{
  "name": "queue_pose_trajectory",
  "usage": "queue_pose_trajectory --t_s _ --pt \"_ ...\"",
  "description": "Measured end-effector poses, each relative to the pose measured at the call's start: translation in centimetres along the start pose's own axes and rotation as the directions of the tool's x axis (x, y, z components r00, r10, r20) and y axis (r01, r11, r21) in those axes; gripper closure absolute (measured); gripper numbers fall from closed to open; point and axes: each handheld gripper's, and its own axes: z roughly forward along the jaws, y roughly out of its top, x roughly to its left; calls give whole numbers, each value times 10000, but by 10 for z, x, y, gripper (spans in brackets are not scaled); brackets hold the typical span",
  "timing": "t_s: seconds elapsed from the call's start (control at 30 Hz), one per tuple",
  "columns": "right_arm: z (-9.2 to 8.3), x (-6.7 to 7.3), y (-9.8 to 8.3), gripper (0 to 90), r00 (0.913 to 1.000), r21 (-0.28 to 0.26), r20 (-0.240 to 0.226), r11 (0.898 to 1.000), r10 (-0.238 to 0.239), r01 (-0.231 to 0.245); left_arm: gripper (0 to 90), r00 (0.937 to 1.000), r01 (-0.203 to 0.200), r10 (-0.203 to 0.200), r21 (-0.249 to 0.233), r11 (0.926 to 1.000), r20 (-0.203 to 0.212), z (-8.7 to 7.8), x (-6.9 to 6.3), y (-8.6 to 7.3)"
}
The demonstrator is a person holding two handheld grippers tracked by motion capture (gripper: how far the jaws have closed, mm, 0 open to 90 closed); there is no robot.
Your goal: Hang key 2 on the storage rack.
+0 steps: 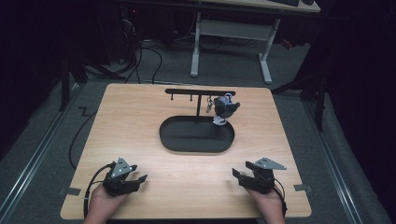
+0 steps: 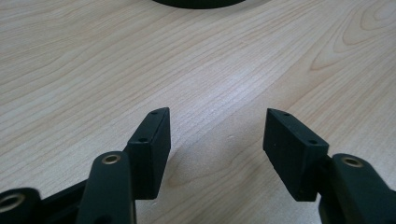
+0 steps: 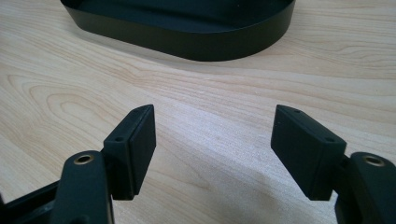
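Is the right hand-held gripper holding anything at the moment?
No. The right hand-held gripper has its jaws spread wide with bare wooden table between them, short of the black oval tray.

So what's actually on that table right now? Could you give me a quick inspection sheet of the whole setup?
Surface: light wooden table, bare wood between the things on it.
Job's things: black oval tray at mid-table with a T-shaped hook stand rising from it; a small grey and white figure hangs at the stand's right end.
Clutter: nothing seen.
Grippers: left gripper and right gripper rest near the front edge, each held in a hand, jaws open and empty.
Cables: one cable runs off the table's left side to the floor; more lie on the floor behind.
Surroundings: dark room, grey floor, white-legged desk behind.
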Motion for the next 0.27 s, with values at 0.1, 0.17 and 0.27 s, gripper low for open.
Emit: queue_pose_trajectory --t_s 0.1,0.17,0.27 --pt "-1 -1 -1 304 10000 -15 -94 10000 5 -5 394 9999 63 -62 76 10000 -156 2 1 -1" --pt "0 -1 -1 291 10000 -6 -54 10000 43 -43 362 9997 9 -6 135 9999 -246 3 0 -2" --pt "3 -1 0 269 9998 51 46 9998 175 -175 326 9993 -185 190 152 9997 -314 2 0 -3"
